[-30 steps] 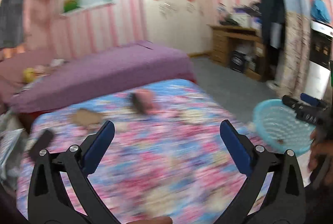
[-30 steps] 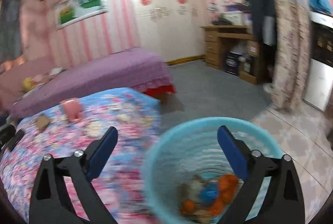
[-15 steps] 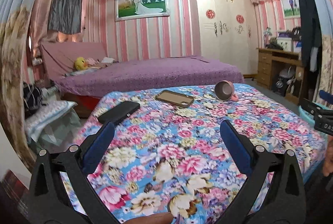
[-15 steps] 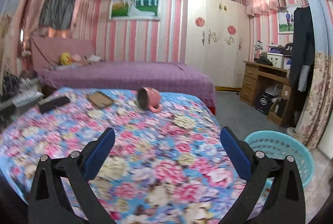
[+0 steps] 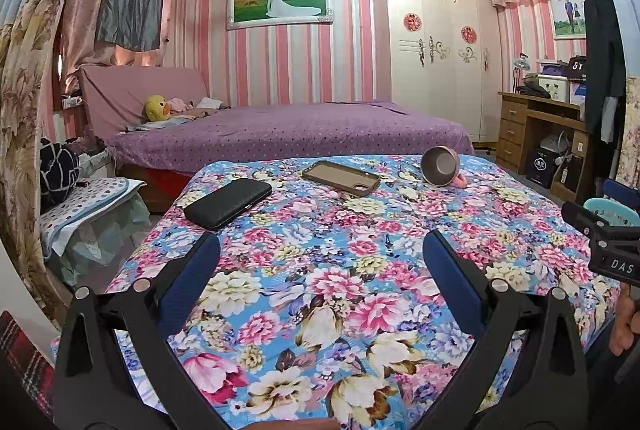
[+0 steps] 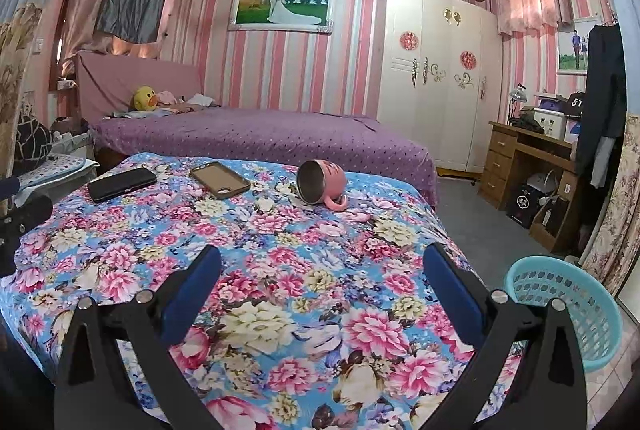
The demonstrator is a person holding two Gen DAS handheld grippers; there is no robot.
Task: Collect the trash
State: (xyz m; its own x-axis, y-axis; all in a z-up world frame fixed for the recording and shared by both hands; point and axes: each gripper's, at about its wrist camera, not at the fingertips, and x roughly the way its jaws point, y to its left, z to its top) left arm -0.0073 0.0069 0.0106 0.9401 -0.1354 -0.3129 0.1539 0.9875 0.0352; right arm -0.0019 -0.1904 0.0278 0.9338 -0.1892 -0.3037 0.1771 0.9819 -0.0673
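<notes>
My left gripper is open and empty above the near part of the floral bedspread. My right gripper is open and empty above the same bedspread. A turquoise trash basket stands on the floor at the bed's right corner; its rim also shows in the left wrist view. No loose trash shows on the bed. The right gripper's body shows at the right edge of the left wrist view.
On the far part of the bedspread lie a black wallet, a brown phone case and a tipped pink mug. A purple bed stands behind, a wooden desk at right, a low stand at left.
Both grippers swung up and left from the basket to face the bed, then steadied. The right wrist view looked into the basket a second ago; now the basket sits at lower right.
</notes>
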